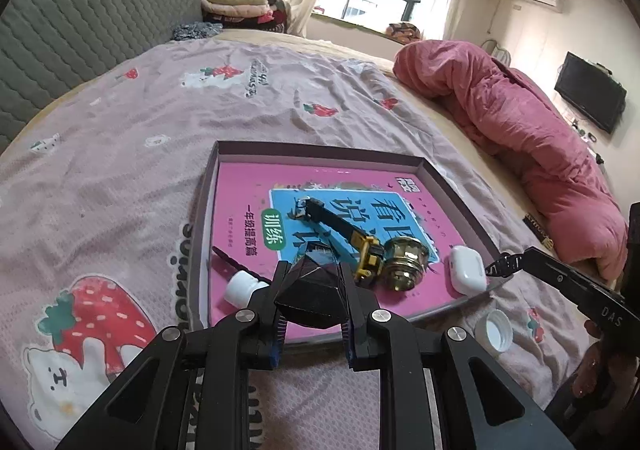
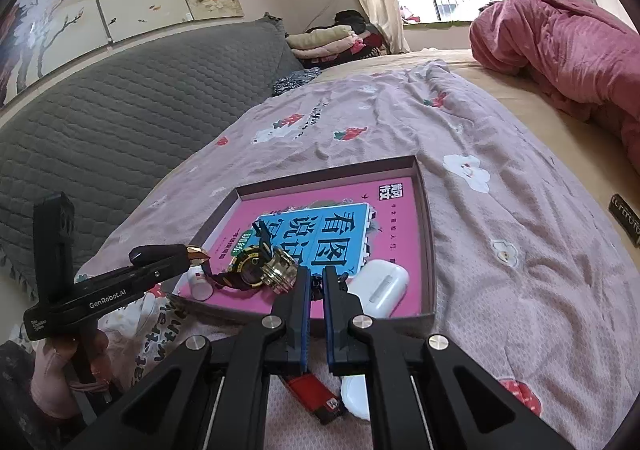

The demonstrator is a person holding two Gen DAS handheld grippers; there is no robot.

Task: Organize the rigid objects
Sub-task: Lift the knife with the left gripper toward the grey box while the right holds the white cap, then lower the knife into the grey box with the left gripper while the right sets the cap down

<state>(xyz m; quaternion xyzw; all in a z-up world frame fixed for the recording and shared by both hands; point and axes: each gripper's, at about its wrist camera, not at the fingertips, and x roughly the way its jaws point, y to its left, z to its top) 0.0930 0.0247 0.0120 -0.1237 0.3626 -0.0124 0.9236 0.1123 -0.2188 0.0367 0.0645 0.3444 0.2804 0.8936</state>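
A shallow box (image 1: 456, 190) (image 2: 425, 210) with a pink book inside lies on the bed. In it are a black and yellow watch (image 1: 344, 230) (image 2: 246, 274), a gold glass knob (image 1: 406, 260) (image 2: 278, 270), a white earbud case (image 1: 468, 268) (image 2: 380, 286) and a small white bottle (image 1: 242, 288) (image 2: 200, 282). My left gripper (image 1: 314, 274) (image 2: 192, 254) is shut on a black faceted object (image 1: 316, 290) (image 2: 160, 252) over the box's near edge. My right gripper (image 2: 316, 274) (image 1: 494, 266) is nearly shut and empty, at the box's near right side.
A white bottle cap (image 1: 494, 330) (image 2: 354, 394) and a red and black lighter (image 2: 316, 394) lie on the strawberry-print sheet in front of the box. A rolled pink quilt (image 1: 520, 122) (image 2: 560, 50) lies at the right. A grey headboard (image 2: 120, 122) is at the left.
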